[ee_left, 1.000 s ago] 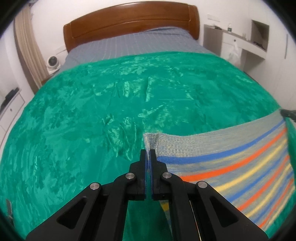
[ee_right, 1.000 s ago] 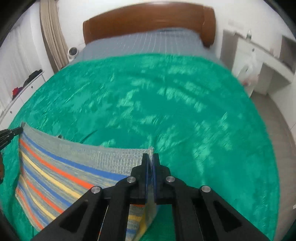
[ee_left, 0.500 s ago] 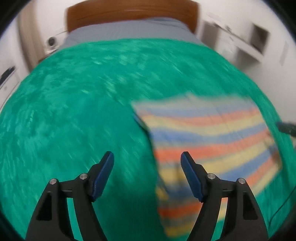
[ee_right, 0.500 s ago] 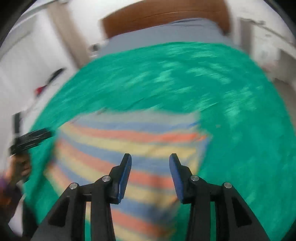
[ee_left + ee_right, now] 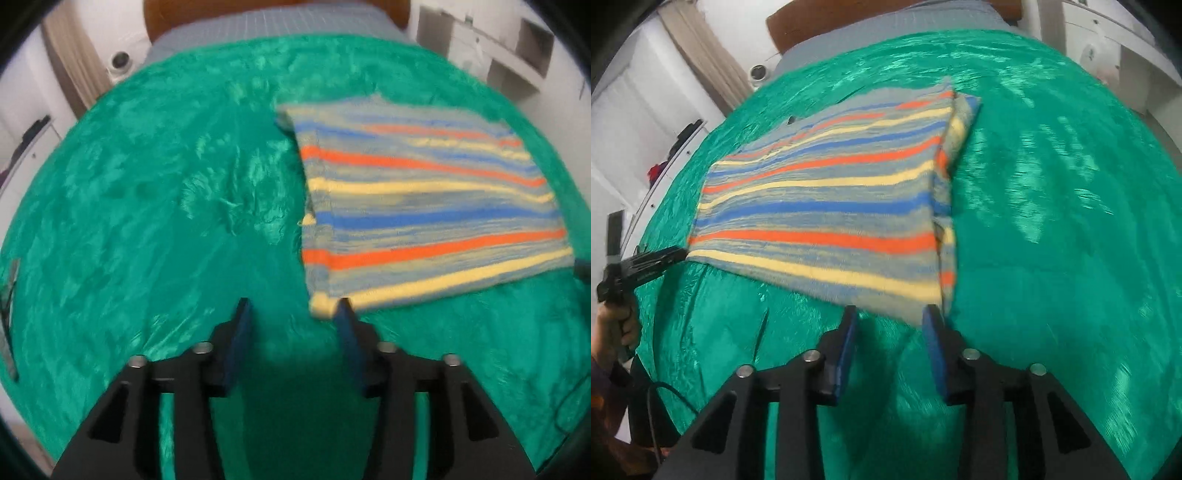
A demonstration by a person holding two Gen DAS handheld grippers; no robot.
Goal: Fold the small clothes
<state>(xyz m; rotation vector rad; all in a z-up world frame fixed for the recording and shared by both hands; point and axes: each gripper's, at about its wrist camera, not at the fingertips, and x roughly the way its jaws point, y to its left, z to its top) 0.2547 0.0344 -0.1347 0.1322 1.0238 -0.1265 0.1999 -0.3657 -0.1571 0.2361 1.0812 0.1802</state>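
Striped cloth (image 5: 827,218) flat on green blanket (image 5: 1052,229) — one fold apparently done, doubled layers along right edge, though blurred. Left gripper (image 5: 291,321) and right gripper (image 5: 888,325) both wide, holding nothing, just short of near edge. Further folds likely left.

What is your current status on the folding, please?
Left gripper open, right gripper open, both empty. Striped cloth lying folded on the green blanket. Nothing in the way.
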